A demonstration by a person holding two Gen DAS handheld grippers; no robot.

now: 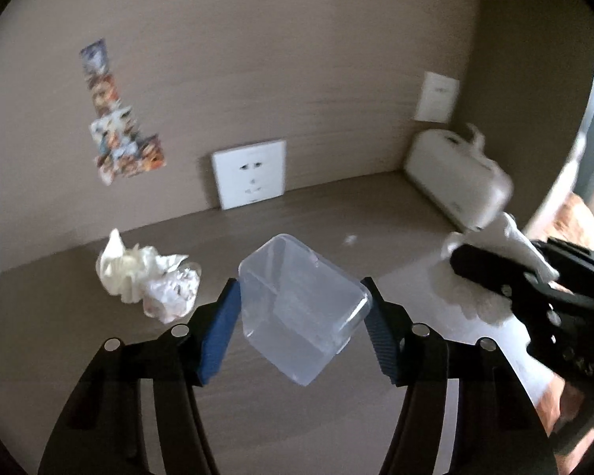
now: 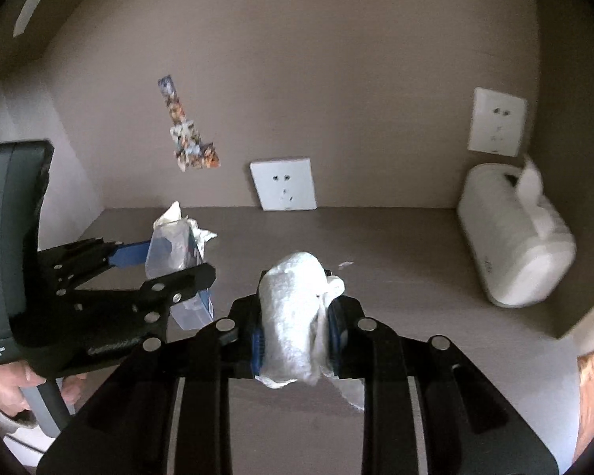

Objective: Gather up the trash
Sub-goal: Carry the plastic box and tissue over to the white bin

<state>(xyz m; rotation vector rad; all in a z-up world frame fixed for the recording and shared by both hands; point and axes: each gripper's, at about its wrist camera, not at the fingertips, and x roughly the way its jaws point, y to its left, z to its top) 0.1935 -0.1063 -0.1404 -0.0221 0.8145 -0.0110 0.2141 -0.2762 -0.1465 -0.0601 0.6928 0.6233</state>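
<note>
My left gripper [image 1: 303, 308] is shut on a clear plastic box [image 1: 303, 308], held tilted above the brown desk [image 1: 257, 415]; the box also shows in the right wrist view [image 2: 170, 253]. My right gripper [image 2: 297, 328] is shut on a white crumpled tissue wad [image 2: 293, 316], which shows in the left wrist view [image 1: 479, 297] at the right. A pile of crumpled paper trash [image 1: 150, 281] lies on the desk to the left of the box, partly hidden behind it in the right wrist view [image 2: 178, 217].
A white tissue dispenser [image 2: 514, 245] stands at the back right against the side wall. A wall socket [image 2: 283, 188] sits at the back, a second socket [image 2: 497, 120] on the right wall. Stickers [image 1: 118, 126] are on the back wall.
</note>
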